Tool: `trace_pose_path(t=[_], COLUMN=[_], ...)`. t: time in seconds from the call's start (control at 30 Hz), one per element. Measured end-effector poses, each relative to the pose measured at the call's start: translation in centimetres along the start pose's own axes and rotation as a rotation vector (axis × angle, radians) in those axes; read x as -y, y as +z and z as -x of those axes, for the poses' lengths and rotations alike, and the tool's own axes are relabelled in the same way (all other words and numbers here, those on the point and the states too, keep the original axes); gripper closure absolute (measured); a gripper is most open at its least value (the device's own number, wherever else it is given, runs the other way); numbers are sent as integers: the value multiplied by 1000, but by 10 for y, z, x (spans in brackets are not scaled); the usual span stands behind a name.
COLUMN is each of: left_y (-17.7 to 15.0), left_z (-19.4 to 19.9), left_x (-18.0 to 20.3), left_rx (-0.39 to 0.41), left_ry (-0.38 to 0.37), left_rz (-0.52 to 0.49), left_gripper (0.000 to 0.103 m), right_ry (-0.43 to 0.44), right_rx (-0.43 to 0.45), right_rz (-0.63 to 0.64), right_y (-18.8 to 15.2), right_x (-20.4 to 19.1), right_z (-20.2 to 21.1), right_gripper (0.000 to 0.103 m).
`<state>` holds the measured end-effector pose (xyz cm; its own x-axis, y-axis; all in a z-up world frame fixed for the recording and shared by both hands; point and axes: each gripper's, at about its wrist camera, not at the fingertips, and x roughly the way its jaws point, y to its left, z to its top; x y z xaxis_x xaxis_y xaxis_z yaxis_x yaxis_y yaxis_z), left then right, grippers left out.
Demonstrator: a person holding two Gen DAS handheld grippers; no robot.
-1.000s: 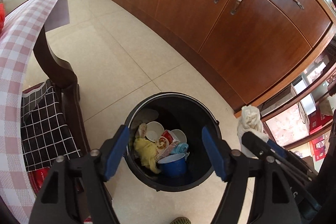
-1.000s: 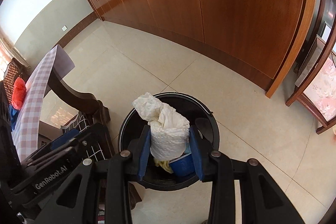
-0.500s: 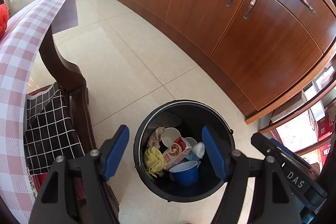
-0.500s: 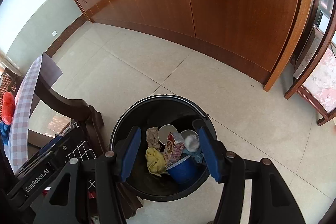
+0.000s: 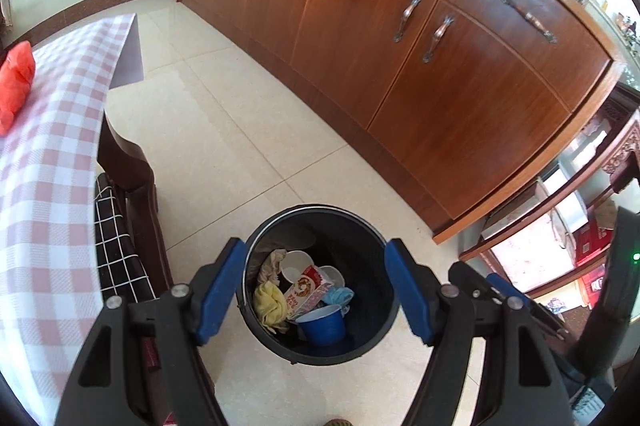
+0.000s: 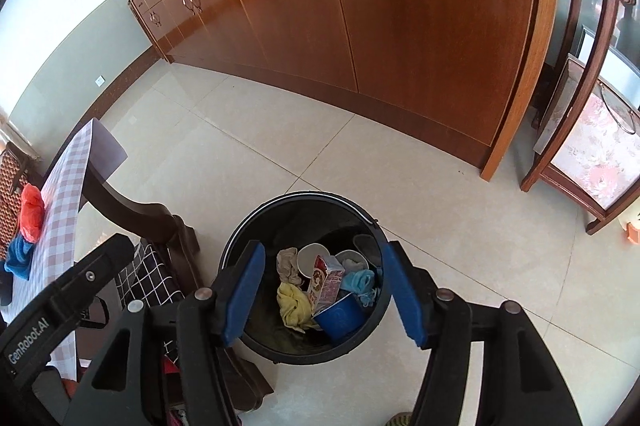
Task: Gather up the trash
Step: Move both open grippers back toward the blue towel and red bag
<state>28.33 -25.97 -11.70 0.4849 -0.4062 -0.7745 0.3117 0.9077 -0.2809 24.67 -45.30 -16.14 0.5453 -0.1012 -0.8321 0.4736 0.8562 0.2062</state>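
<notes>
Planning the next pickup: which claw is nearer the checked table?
Left. The left claw is beside the table edge; the right claw is beyond it, above the bin.

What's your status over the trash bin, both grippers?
Right gripper empty, jaws just opened. Left gripper open, empty. Black bin below both, holding blue cup, carton, yellow rag. Nothing in the way.

Bright daylight, sharp focus; glare on floor [image 5: 208, 94] upper left; strong fisheye bending, black vignette corners.
</notes>
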Motion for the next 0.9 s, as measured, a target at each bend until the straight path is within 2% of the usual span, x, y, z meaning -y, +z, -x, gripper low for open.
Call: trace_pose_path(t=[0.17, 0.37, 0.7, 0.9], left_y=[-1, -3, -7, -12], left_z=[39, 79, 138, 161], left_x=[0, -22, -101, -153], left_rx=[39, 87, 178, 213], left_ry=[-9, 23, 136, 208], left_rz=[-17, -12, 77, 141], left_gripper=[30, 30, 30, 28], right_ry=[22, 66, 146, 208], right_rx=[29, 56, 91, 91], right_rz=[-27, -4, 109, 195], right_y=[-5, -17, -34, -44], right_x=[-1, -26, -100, -159], right_z=[25, 53, 83, 91], right_gripper=[36, 35, 34, 33])
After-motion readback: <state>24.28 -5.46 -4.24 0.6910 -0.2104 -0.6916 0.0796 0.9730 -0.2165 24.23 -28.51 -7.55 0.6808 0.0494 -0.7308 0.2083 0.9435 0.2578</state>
